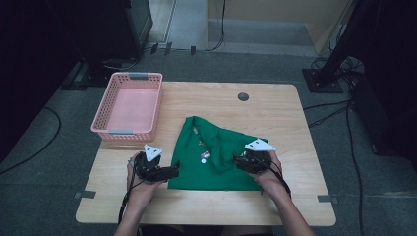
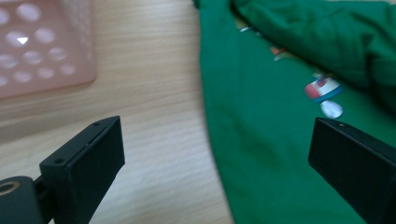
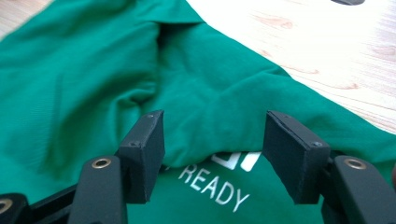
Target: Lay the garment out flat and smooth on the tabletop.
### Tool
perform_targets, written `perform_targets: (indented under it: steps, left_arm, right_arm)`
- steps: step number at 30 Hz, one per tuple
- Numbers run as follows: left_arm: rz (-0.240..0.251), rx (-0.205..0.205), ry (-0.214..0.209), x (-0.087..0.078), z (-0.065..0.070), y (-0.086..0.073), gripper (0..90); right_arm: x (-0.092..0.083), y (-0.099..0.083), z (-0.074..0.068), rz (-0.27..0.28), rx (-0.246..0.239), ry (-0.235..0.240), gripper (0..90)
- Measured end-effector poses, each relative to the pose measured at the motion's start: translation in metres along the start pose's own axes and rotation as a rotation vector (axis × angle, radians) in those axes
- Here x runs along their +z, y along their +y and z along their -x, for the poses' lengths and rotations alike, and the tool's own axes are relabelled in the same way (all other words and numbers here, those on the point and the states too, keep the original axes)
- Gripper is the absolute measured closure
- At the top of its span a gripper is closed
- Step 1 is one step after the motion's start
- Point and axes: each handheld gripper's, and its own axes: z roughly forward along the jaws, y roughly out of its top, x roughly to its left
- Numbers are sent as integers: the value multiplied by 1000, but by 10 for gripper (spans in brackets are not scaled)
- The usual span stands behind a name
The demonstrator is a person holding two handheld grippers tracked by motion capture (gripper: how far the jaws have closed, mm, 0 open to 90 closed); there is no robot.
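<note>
Clearly, the green shirt [image 1: 211,157] lay partly folded on the worktop [image 1: 275,105], in front of the person and to the right of the pink basket [image 1: 129,105]. The right tool [image 1: 242,162] sat over the shirt's right side, where a folded-over flap of cloth bulged between its half-closed jaws; whether the pads [image 3: 149,140] already pressed the fold could not be told, so the grip looked unfinished. The left tool [image 1: 173,169] hovered at the shirt's left edge, jaws spread wide with nothing between them, one pad [image 2: 88,158] over bare wood and the other over green cloth. The garment's long axis ran away from the person, toward the far edge. The right hand [image 1: 268,174] seemed nearer to a usable hold, so the next fold would likely turn on that flap being carried leftward.
</note>
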Motion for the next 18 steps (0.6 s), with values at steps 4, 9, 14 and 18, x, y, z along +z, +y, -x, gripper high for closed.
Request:
perform_targets:
  steps: [4,9,14,18]
  left_arm:
    - [13,-2,-12,6,7,8,41]
    - [19,-16,-58,14,14,20,65]
    - [14,-13,-93,25,21,31,65]
    - [19,-17,-101,33,26,40,85]
  right_arm:
    - [4,-2,10,10,-17,-51,370]
    - [7,-12,26,3,14,-88,304]
    - [14,-21,31,-34,55,-78,259]
    - [14,-21,30,-34,50,-79,254]
